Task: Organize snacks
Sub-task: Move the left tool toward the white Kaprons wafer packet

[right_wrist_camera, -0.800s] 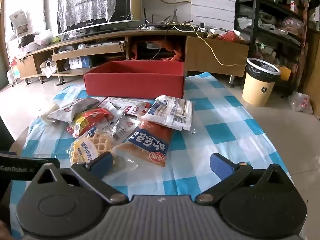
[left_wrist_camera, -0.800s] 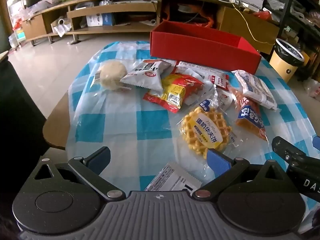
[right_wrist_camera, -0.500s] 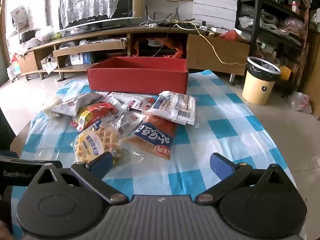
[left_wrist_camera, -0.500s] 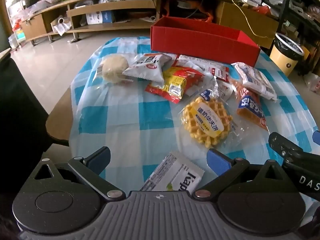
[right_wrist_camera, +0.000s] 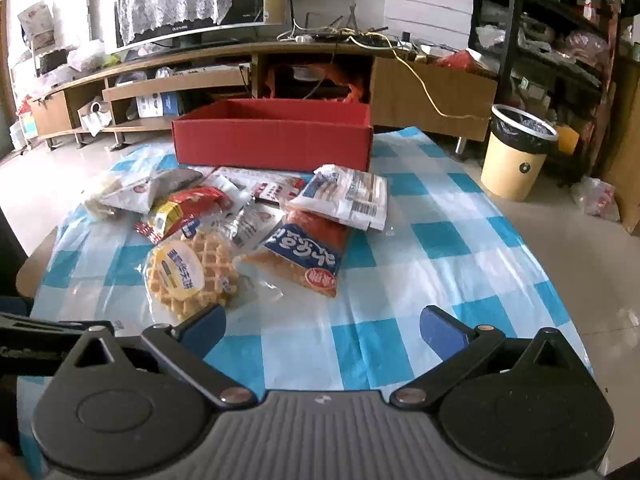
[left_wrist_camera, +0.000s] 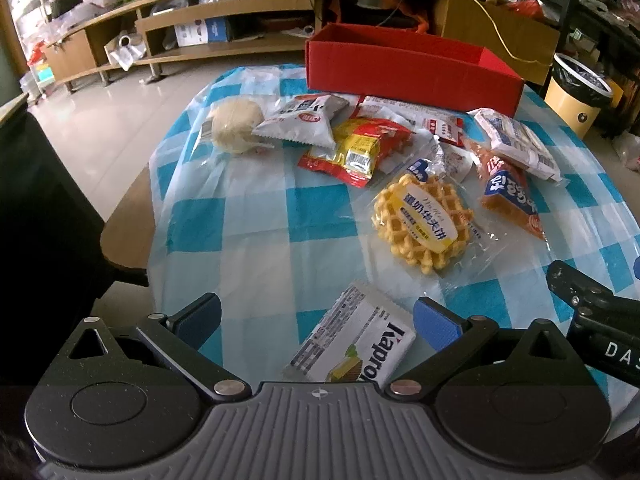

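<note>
A red box (left_wrist_camera: 408, 68) (right_wrist_camera: 272, 140) stands at the far side of a table with a blue-checked cloth (left_wrist_camera: 256, 216). Several snack packs lie in front of it: a waffle pack (left_wrist_camera: 424, 224) (right_wrist_camera: 192, 276), an orange-blue pack (left_wrist_camera: 508, 196) (right_wrist_camera: 304, 252), a white pack (left_wrist_camera: 516, 144) (right_wrist_camera: 344, 196), a red-yellow pack (left_wrist_camera: 360, 148), a grey pack (left_wrist_camera: 304, 120) and a round bun (left_wrist_camera: 236, 124). A white wafer pack (left_wrist_camera: 356, 348) lies between the fingers of my open left gripper (left_wrist_camera: 316, 316). My right gripper (right_wrist_camera: 320, 324) is open and empty over the cloth.
The table's left edge (left_wrist_camera: 124, 220) shows bare wood. A yellow waste bin (right_wrist_camera: 516, 152) stands on the floor at the right. A long TV shelf (right_wrist_camera: 200, 80) runs behind the table. The right gripper's body (left_wrist_camera: 592, 312) shows at the right of the left wrist view.
Both grippers have drawn back and up from the snacks. The white wafer pack has come further into the left wrist view. Both stay open.
</note>
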A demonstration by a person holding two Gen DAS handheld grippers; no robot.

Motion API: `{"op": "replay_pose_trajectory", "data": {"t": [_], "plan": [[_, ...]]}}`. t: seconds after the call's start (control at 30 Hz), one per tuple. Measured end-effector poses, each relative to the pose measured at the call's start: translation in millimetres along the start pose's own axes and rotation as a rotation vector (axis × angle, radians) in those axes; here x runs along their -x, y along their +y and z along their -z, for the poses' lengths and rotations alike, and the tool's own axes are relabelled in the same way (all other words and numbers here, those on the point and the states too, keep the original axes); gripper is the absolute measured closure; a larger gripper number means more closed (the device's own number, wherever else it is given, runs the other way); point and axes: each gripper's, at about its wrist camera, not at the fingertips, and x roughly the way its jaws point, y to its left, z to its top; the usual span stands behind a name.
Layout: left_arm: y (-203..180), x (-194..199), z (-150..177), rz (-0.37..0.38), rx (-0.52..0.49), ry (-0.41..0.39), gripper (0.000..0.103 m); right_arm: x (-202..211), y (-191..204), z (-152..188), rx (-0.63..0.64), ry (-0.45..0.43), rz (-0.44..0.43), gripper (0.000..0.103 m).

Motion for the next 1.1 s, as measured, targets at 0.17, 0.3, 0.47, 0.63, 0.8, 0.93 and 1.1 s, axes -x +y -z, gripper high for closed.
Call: {"op": "replay_pose_trajectory", "data": {"t": [0.17, 0.3, 0.47, 0.63, 0.8, 0.93, 1.1], "plan": [[0.8, -0.8, 1.0, -0.002, 0.003, 0.005, 0.000, -2.4, 0.1, 1.4, 0.011, 0.013, 0.004, 0.002], [-1.1, -1.9, 1.6, -0.003, -0.003, 0.009, 0.000, -5.2, -1.0, 2.5, 0.011, 0.027, 0.002, 0.002], [-3.1, -3.5, 3.5, -0.006, -0.014, 0.012, 0.000, -6.6, -0.4, 3.5, 0.008, 0.034, -0.006, 0.002], [-3.2, -5.6, 4.5, -0.012, -0.014, 0.019, 0.000, -7.4, 1.6, 4.8, 0.015, 0.041, -0.018, 0.002], [-4.3, -6.5, 5.1, -0.012, -0.021, 0.023, 0.000, -8.5, 2.7, 5.1, 0.018, 0.046, -0.025, 0.002], [-4.5, -6.9, 5.6, -0.010, -0.023, 0.024, 0.000, -9.5, 4.1, 6.7, 0.023, 0.052, -0.028, 0.002], [-5.8, -7.6, 6.7, -0.007, -0.031, 0.028, 0.000, -10.7, 5.3, 7.7, 0.027, 0.057, -0.033, 0.002]]}}
